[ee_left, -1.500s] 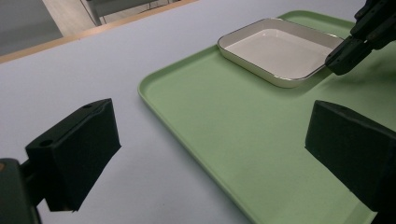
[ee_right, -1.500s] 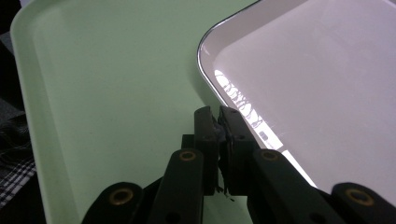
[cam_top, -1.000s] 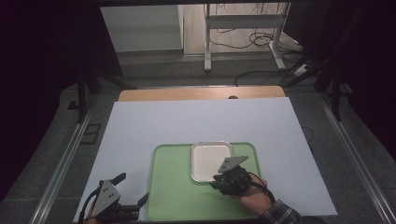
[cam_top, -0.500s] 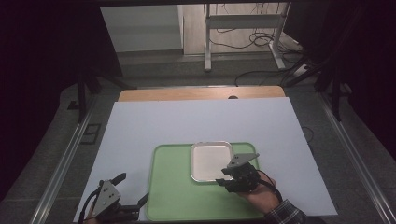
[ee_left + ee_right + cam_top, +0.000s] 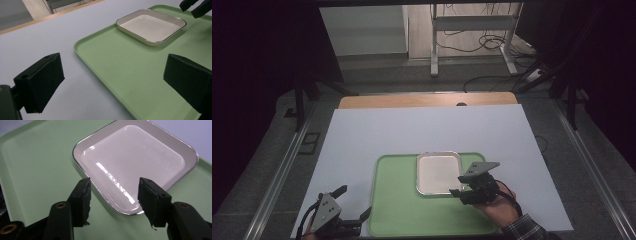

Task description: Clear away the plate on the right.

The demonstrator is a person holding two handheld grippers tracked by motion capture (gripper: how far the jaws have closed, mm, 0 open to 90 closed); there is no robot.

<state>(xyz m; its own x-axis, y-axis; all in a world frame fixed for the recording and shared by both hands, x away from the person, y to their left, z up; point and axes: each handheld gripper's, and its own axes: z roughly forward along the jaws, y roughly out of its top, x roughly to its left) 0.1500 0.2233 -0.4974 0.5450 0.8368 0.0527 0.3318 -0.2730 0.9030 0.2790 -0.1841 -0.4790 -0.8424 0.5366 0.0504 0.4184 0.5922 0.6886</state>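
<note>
On the table (image 5: 422, 127), covered by a white sheet, I am viewing a green tray (image 5: 397, 210) lying at the near edge, with a shallow white dish (image 5: 437, 172) sitting in its far right corner. I am holding the right gripper (image 5: 460, 192) over the tray just beside the dish's near right corner, with my right hand (image 5: 499, 210) gripping it from behind. Its jaws are standing apart, clamping nothing. From the right gripper view, the right gripper (image 5: 113, 195) is pointing down at the dish (image 5: 135, 162), and the near rim of the dish is lying in the gap between the jaws; I cannot tell whether the pads are touching it. I am keeping the left gripper (image 5: 354, 207) at the near left corner of the tray, its jaws spread wide and empty. From the left gripper view, the left gripper (image 5: 112, 80) is straddling the tray's left rim (image 5: 82, 53), one jaw over the white sheet (image 5: 50, 37), the other over the tray.
</note>
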